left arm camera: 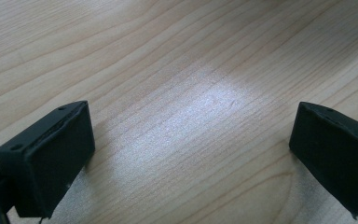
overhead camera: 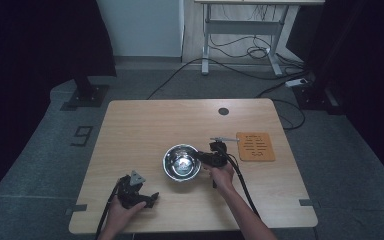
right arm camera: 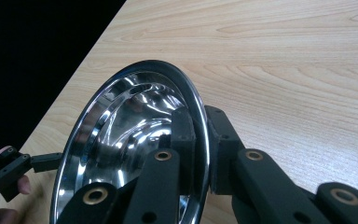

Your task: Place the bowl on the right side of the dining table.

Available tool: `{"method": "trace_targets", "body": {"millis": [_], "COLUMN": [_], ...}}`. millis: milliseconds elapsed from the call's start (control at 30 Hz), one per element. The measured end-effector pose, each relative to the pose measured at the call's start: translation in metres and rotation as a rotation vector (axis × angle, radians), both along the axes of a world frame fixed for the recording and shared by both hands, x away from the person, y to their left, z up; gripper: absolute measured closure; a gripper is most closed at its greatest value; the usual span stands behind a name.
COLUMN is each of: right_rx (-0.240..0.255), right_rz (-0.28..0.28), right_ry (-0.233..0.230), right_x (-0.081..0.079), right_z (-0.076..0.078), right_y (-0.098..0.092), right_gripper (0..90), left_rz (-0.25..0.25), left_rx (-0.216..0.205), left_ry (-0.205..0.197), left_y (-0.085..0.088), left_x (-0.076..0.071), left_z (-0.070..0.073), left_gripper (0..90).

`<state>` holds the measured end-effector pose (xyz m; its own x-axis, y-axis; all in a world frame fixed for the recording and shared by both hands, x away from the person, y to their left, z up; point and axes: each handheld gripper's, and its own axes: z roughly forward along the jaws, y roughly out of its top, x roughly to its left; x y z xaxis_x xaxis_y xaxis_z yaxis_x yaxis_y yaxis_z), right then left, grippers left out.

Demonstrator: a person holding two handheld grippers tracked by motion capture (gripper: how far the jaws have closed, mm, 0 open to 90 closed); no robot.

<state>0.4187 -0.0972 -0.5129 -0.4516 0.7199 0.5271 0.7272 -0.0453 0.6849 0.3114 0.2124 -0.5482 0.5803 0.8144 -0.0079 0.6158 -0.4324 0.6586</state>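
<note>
Fingers of my right gripper [right arm camera: 200,149] clench the steel bowl's [overhead camera: 181,162] rim; my left gripper [left arm camera: 191,154] rests released on the worktop [overhead camera: 145,130].

Lab: desk [overhead camera: 240,30] w/ cables [overhead camera: 240,50].

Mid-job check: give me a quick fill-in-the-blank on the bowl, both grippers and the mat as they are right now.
1. The right gripper is shut on the ____ of the steel bowl.
2. The left gripper has its jaws ____ over bare table.
3. The orange mat lies on the bowl's ____ side in the high view.

Missing words: rim; open; right
</note>
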Motion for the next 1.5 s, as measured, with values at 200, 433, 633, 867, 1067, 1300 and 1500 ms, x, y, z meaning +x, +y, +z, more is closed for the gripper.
{"method": "trace_targets", "body": {"millis": [200, 433, 633, 867, 1067, 1300, 1500], "right_rx": [0.011, 0.017, 0.031, 0.038, 0.04, 0.052, 0.066], "right_rz": [0.005, 0.006, 0.006, 0.013, 0.012, 0.001, -0.014], "right_ry": [-0.008, -0.019, -0.023, -0.023, -0.026, -0.038, -0.043], "right_x": [-0.004, -0.006, -0.009, -0.013, -0.015, -0.016, -0.015], "right_z": [0.0, 0.0, 0.001, -0.002, -0.002, 0.001, 0.004], "right_y": [-0.003, -0.01, -0.018, -0.024, -0.03, -0.037, -0.043], "right_gripper": [83.2, 83.2, 83.2, 83.1, 83.2, 83.2, 83.2], "left_rz": [0.0, 0.0, 0.0, 0.0, 0.0, 0.0, 0.0], "left_rx": [0.0, 0.0, 0.0, 0.0, 0.0, 0.0, 0.0], "left_ry": [0.0, 0.0, 0.0, 0.0, 0.0, 0.0, 0.0], "left_y": [0.0, 0.0, 0.0, 0.0, 0.0, 0.0, 0.0], "left_x": [0.0, 0.0, 0.0, 0.0, 0.0, 0.0, 0.0], "left_z": [0.0, 0.0, 0.0, 0.0, 0.0, 0.0, 0.0], "left_gripper": [0.0, 0.0, 0.0, 0.0, 0.0, 0.0, 0.0]}}
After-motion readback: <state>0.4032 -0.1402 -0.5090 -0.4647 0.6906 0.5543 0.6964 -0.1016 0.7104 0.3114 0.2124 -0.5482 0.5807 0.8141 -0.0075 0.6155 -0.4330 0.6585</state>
